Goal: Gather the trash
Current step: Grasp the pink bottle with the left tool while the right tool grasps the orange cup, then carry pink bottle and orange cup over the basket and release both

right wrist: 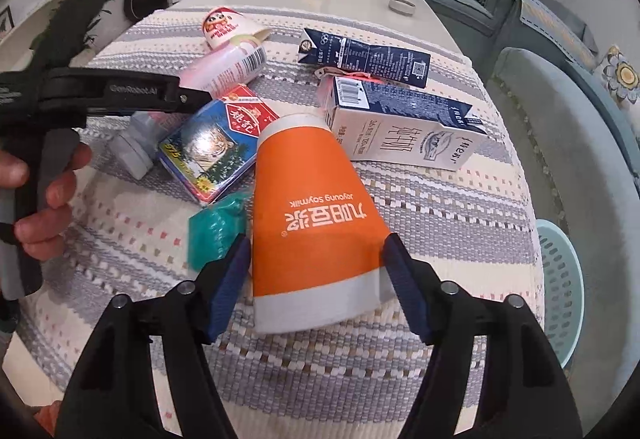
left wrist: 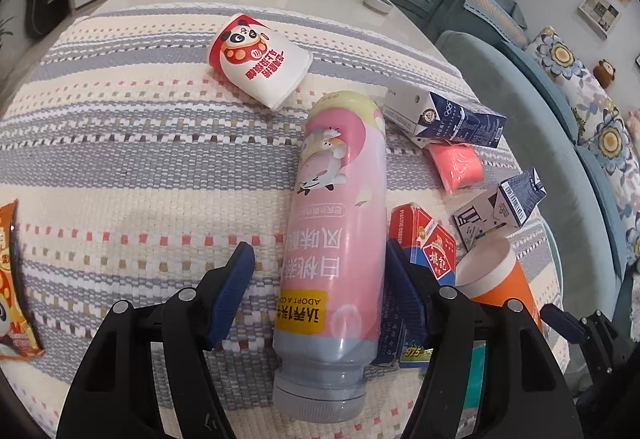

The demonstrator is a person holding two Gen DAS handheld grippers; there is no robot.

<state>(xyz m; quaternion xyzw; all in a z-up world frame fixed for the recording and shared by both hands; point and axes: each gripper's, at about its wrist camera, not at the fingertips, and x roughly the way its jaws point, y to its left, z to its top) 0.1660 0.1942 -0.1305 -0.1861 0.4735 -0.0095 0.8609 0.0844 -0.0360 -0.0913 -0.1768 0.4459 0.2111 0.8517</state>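
A pink bottle (left wrist: 340, 207) with a grey cap lies on the striped cloth, cap toward me. My left gripper (left wrist: 320, 291) is open and straddles its lower half; the right pad sits at the bottle's side and the left pad stands clear of it. An orange paper cup (right wrist: 316, 207) lies on its side with its mouth pointing away. My right gripper (right wrist: 316, 279) is open around its white base, with both pads close beside the walls and no squeeze showing. The orange cup (left wrist: 500, 279) also shows in the left wrist view.
A panda cup (left wrist: 260, 59), two milk cartons (right wrist: 368, 59) (right wrist: 404, 131), a red-and-blue box (right wrist: 216, 143), a teal packet (right wrist: 216, 235), a pink packet (left wrist: 456, 167) and a snack bag (left wrist: 12, 279) lie around. A pale basket (right wrist: 560, 279) stands beyond the table's right edge. A hand (right wrist: 44, 199) holds the left gripper.
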